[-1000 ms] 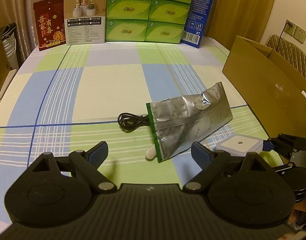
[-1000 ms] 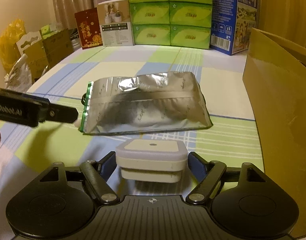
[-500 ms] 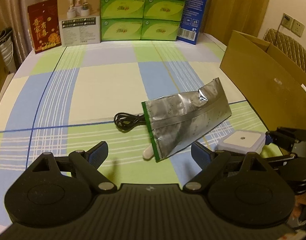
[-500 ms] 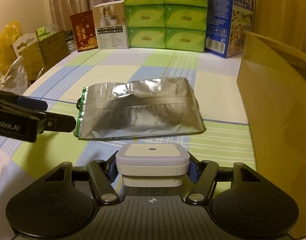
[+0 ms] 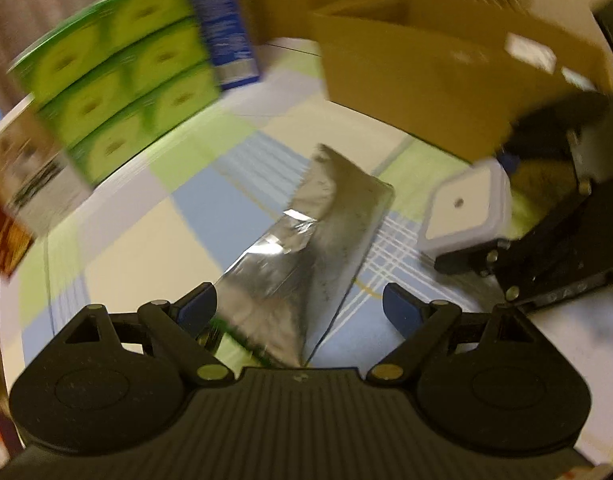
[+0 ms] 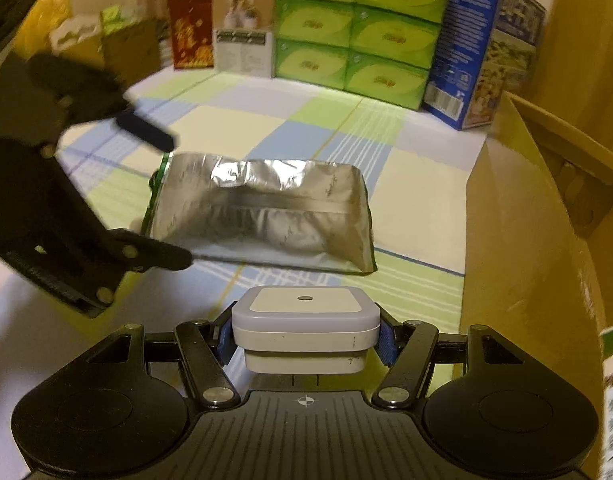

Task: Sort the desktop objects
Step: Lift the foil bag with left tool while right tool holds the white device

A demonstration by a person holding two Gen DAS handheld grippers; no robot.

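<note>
Holding the small white square device between the blue pads of my right gripper, I have it lifted clear of the checked desk cover, its two stacked layers squeezed from both sides; the jaws have just been closing onto it. My left gripper stands wide with nothing between its pads (its own view is smeared and tilted), hanging over the near, green-edged end of the silver foil pouch without touching it. The pouch lies flat in the middle of the desk, just beyond the held device. To the right stands an open brown cardboard box, close beside the right gripper. Along the far edge are stacked green tissue packs, a blue carton, a white product box and a red packet.
</note>
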